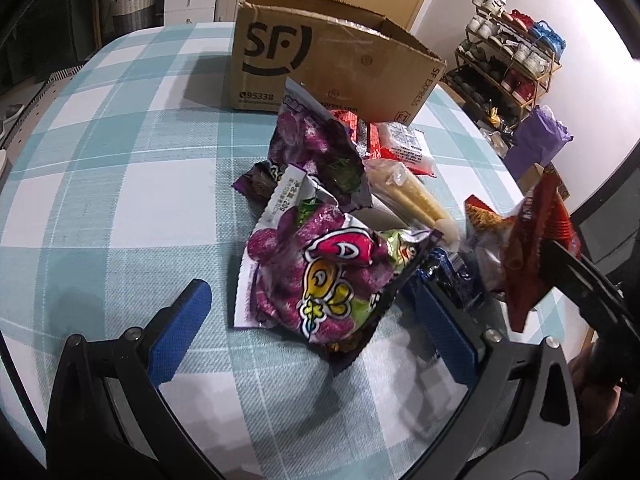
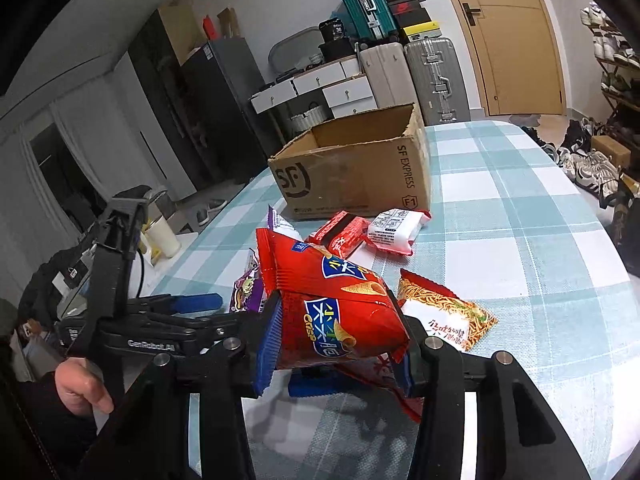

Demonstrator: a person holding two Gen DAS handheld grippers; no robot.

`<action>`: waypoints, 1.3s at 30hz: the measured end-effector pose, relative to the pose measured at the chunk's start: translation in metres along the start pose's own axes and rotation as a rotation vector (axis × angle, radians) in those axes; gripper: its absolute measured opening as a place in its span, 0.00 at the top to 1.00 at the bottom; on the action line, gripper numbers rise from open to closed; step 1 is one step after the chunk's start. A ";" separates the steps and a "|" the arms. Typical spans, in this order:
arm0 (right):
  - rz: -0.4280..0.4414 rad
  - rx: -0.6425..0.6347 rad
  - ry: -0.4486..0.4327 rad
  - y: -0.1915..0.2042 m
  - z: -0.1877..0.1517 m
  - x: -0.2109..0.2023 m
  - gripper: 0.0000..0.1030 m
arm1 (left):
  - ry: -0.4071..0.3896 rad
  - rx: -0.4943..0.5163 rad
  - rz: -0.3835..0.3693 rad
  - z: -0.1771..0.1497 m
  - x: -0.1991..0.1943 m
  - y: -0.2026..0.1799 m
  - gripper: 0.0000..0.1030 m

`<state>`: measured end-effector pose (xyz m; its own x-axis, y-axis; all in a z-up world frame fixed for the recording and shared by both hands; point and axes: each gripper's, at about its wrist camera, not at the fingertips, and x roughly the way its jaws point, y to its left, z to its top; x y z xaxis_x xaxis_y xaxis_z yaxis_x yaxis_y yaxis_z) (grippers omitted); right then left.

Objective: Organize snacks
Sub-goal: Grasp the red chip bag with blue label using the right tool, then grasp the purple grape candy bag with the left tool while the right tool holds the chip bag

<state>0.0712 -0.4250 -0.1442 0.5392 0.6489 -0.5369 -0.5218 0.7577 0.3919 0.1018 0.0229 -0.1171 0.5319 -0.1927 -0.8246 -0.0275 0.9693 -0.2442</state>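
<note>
An open cardboard SF box (image 1: pixel 320 68) (image 2: pixel 352 172) stands at the far side of the checked table (image 1: pixel 120 160). In front of it lies a heap of snacks. My left gripper (image 1: pixel 316 320) is open and straddles a purple candy bag (image 1: pixel 320 276), its pads not pressing on it. Behind that are a second purple bag (image 1: pixel 316 148), a yellow cone packet (image 1: pixel 408 196), a red packet (image 2: pixel 340 232) and a white packet (image 2: pixel 396 228). My right gripper (image 2: pixel 336 336) is shut on a red crisps bag (image 2: pixel 340 320) (image 1: pixel 528 248), held above the table. An orange noodle-snack bag (image 2: pixel 444 312) lies beside it.
A blue wrapper (image 1: pixel 448 276) lies by the left gripper's right finger. A shoe rack (image 1: pixel 508 64) and a purple bag (image 1: pixel 540 140) stand beyond the table's right edge. Suitcases (image 2: pixel 432 76) and white drawers (image 2: pixel 344 92) line the far wall. A hand (image 2: pixel 80 388) holds the left gripper's handle.
</note>
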 end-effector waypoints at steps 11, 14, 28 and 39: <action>0.009 0.025 -0.011 -0.011 -0.001 -0.004 0.54 | 0.011 -0.046 -0.019 0.005 0.014 0.007 0.05; 0.007 0.028 -0.013 -0.011 -0.001 -0.004 0.54 | 0.007 -0.037 -0.023 0.005 0.014 0.006 0.09; -0.005 0.001 -0.013 0.001 0.004 -0.010 0.54 | -0.010 0.010 -0.149 -0.001 0.005 0.013 0.56; -0.009 -0.018 -0.018 0.012 0.012 -0.013 0.54 | -0.035 0.027 -0.165 -0.007 -0.014 0.014 0.55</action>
<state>0.0658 -0.4235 -0.1230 0.5557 0.6436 -0.5263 -0.5289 0.7620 0.3736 0.0877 0.0385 -0.1126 0.5563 -0.3447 -0.7561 0.0848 0.9287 -0.3610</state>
